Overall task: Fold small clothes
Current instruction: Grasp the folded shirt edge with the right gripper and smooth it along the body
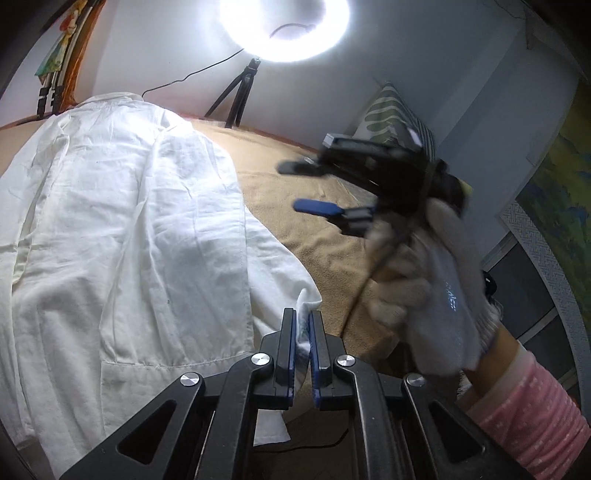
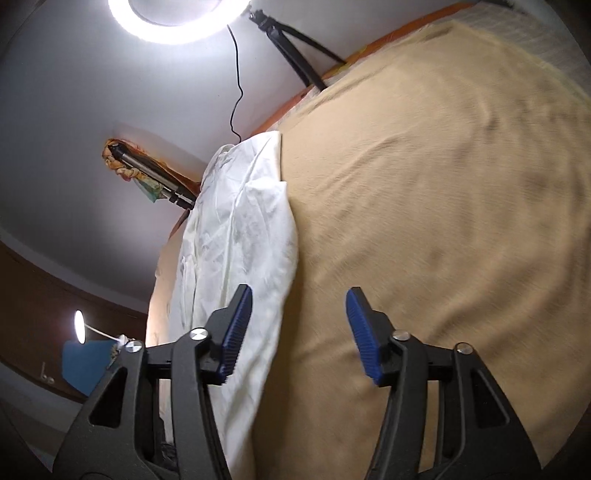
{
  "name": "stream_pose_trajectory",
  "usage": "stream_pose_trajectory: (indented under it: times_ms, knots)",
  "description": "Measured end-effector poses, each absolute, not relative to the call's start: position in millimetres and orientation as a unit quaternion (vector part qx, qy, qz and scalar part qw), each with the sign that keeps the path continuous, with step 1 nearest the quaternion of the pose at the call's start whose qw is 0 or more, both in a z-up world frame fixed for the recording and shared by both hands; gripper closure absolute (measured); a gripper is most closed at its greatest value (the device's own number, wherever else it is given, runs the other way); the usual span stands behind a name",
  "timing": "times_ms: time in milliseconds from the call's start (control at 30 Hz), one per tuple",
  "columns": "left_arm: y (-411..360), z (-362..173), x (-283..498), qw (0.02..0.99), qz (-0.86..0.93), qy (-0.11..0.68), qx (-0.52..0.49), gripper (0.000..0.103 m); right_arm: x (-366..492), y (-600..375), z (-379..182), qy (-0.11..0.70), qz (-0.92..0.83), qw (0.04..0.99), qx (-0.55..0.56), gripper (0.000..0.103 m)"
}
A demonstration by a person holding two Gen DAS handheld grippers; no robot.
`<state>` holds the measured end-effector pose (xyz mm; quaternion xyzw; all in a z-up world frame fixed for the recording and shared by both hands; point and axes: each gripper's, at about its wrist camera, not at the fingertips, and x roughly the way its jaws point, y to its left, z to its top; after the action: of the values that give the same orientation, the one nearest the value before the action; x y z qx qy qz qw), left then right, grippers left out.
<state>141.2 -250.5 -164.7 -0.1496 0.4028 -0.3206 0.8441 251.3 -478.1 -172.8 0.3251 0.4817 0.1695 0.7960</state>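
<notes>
A white shirt [image 1: 122,229] lies spread on a tan blanket [image 1: 317,229]. My left gripper [image 1: 303,317] is shut on the shirt's near right corner, a tuft of white cloth pinched between its blue pads. My right gripper [image 1: 288,184], held by a white-gloved hand [image 1: 436,295], hovers blurred over the blanket to the right of the shirt, its fingers apart. In the right wrist view the right gripper [image 2: 299,295] stands open above the shirt's edge [image 2: 243,258] and the blanket [image 2: 443,221], with nothing between its blue pads [image 2: 236,332].
A ring light [image 1: 284,26] on a black tripod [image 1: 236,96] stands at the bed's far side, its cable trailing down. A leaf-patterned pillow [image 1: 391,114] leans at the far right. A pink sleeve [image 1: 532,417] shows at lower right. Wide bare blanket lies right of the shirt.
</notes>
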Motion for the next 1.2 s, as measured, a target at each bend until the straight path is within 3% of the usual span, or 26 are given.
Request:
stream_pose_trajectory:
  times_ms: [233, 267, 300, 333, 867, 1200]
  knots:
    - [-242.1, -163.7, 142.6, 0.836, -0.327, 0.406, -0.171, 0.100, 315.4, -433.5, -198.4, 0.510, 0.162, 0.786, 0.311, 0.043]
    - [-239.8, -163.4, 142.2, 0.836, -0.327, 0.405, -0.174, 0.100, 319.8, -428.2, -199.7, 0.511, 0.161, 0.787, 0.307, 0.061]
    - [-236.2, -163.5, 142.2, 0.835, -0.327, 0.405, -0.178, 0.100, 323.8, -422.0, -201.2, 0.518, 0.164, 0.784, 0.301, 0.089]
    - [-232.2, -163.6, 142.7, 0.834, -0.327, 0.405, -0.182, 0.100, 326.6, -417.4, -202.0, 0.525, 0.164, 0.780, 0.298, 0.095]
    - [-147.8, -164.1, 119.3, 0.829, -0.294, 0.390, -0.272, 0.100, 326.1, -320.3, -131.4, 0.520, 0.121, 0.839, 0.108, 0.097]
    - [-107.4, -178.7, 94.8, 0.828, -0.260, 0.397, -0.300, 0.101, 328.2, -238.5, -129.4, 0.525, 0.150, 0.837, 0.022, 0.097]
